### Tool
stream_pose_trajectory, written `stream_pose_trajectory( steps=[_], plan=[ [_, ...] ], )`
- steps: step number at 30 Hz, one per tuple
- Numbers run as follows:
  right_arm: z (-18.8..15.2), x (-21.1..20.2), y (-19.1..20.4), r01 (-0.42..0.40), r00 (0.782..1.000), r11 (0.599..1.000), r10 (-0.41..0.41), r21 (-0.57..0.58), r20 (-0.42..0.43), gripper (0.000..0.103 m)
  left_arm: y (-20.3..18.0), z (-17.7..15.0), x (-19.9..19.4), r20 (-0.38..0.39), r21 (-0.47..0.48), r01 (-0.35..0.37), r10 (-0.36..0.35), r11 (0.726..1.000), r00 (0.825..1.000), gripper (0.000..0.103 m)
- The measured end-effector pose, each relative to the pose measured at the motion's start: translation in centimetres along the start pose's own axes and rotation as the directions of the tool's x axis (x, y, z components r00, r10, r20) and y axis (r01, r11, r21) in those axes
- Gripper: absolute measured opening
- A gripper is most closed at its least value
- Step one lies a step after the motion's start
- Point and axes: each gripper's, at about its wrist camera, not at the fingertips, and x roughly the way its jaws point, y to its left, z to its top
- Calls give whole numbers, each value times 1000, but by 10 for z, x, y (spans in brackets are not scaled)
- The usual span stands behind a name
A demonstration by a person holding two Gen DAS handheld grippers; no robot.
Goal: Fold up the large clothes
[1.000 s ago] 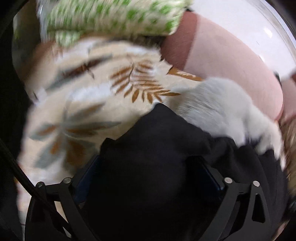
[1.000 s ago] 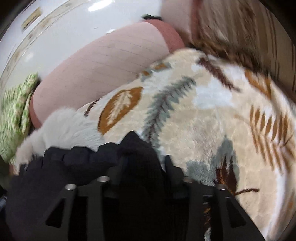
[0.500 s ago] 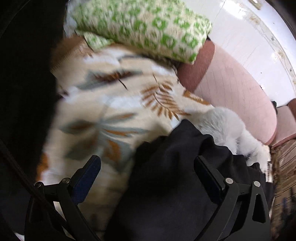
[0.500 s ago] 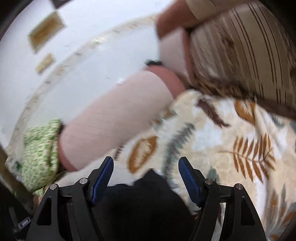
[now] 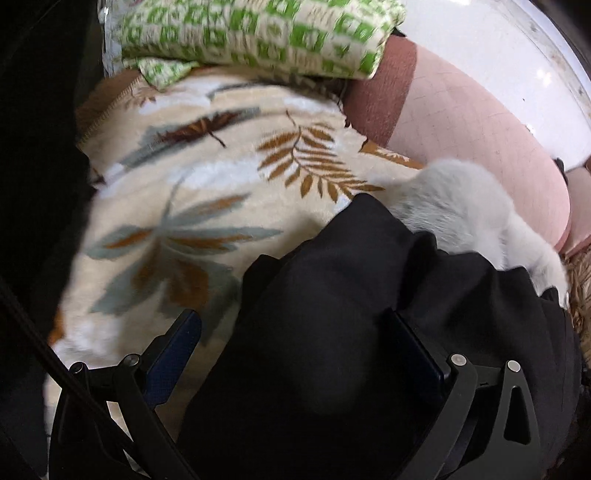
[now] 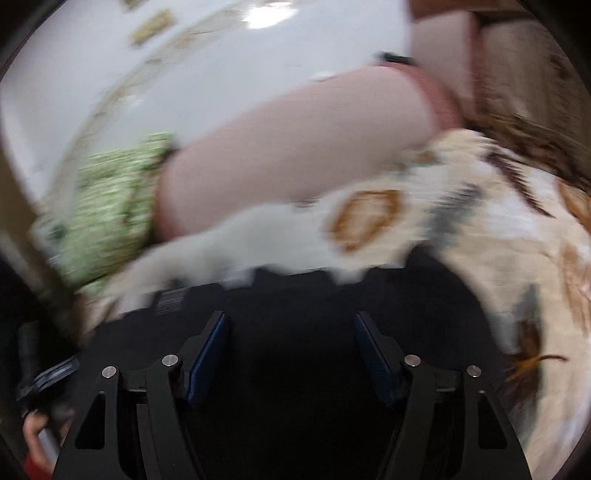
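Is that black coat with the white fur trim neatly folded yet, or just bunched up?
Bunched up. The black coat lies in rumpled humps on the leaf-print blanket, its fur trim sprawling loose.

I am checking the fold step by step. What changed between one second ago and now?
Both tongs let go of the black garment. The left tongs now stand open with the cloth loose between them. The right tongs are open over it, now closing slightly, and they have drawn back, so more wall shows. The leaf blanket, green pillow, pink cushion and white fur trim stayed in place.
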Motion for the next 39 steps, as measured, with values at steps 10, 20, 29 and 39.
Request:
stream_pose_trajectory(
  steps=[10,20,29,39],
  plan=[
    [22,-20,-60,184,974,961,-207,206,92,50,5,-1,-32,57,-21,-25,26,999,998,101],
    [3,-133,13,74,960,997,-81,37,268,73,-47,-86,-173,427,239,-199,81,951,901,101],
    [-72,-169,39,0,990,1000,2,-16,144,79,-66,-168,-193,392,277,-83,-34,957,919,101],
    [-115,-153,37,98,991,992,-89,-85,95,80,-76,-204,-172,320,339,-75,-40,938,947,101]
  ],
)
